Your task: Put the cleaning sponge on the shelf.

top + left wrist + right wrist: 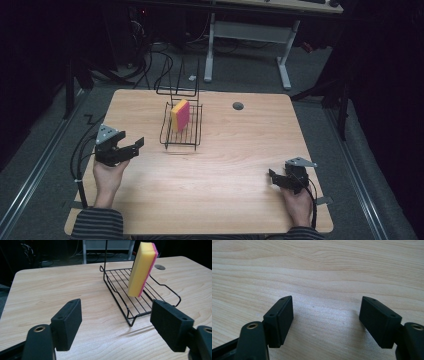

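A: How do the jaws stand?

B: Both spread wide and empty. The left gripper faces the sponge; the right gripper hovers over bare desk.

A: And the sponge?

B: On edge in the wire rack, mid-desk, leaning against its back. Judging by that, nothing is grasped yet; reaching, gripping and lifting all remain.

overhead forward-down, gripper views low over table

A round grey grommet sits in the wooden table at about one o'clock; a white-legged desk stands beyond at twelve, cables at eleven.
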`<state>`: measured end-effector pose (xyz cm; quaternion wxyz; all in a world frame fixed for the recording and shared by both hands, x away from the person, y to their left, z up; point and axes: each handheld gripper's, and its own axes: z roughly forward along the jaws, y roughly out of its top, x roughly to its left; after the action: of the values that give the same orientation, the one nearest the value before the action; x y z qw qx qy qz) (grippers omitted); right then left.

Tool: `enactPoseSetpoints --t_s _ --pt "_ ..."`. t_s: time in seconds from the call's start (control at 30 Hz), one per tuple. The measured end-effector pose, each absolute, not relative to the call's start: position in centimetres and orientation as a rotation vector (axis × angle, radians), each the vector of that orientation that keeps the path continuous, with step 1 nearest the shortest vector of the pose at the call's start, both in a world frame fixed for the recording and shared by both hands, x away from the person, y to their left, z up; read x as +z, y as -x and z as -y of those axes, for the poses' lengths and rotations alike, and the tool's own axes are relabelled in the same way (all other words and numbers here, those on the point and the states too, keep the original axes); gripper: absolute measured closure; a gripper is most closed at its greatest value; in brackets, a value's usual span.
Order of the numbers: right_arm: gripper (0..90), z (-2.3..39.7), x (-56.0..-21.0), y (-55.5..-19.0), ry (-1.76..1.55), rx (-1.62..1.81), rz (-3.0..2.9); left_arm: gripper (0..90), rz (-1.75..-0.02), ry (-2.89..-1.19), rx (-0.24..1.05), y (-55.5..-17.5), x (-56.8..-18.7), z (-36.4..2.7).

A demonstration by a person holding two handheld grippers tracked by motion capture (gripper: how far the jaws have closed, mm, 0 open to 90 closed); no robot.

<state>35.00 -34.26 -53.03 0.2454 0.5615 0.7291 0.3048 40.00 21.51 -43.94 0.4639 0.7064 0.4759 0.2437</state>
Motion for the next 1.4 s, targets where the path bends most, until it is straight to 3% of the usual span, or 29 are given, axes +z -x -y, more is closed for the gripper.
enactPoseSetpoints --t_s 0.53,0.83,1.4 --pt "27.7 34.3 -53.0 -35.0 -1.533 0.832 -1.99 26.1 -1.166 -1.749 0.594 -38.3 -44.3 -21.6" --pt "27.7 34.3 -53.0 -35.0 -1.533 0.832 -1.99 26.3 -1.155 -1.802 0.654 -37.5 -44.8 -20.9" --pt "27.7 34.3 -53.0 -35.0 -1.533 0.832 -1.99 29.8 -1.139 -1.843 0.588 -37.2 -46.2 -20.2"
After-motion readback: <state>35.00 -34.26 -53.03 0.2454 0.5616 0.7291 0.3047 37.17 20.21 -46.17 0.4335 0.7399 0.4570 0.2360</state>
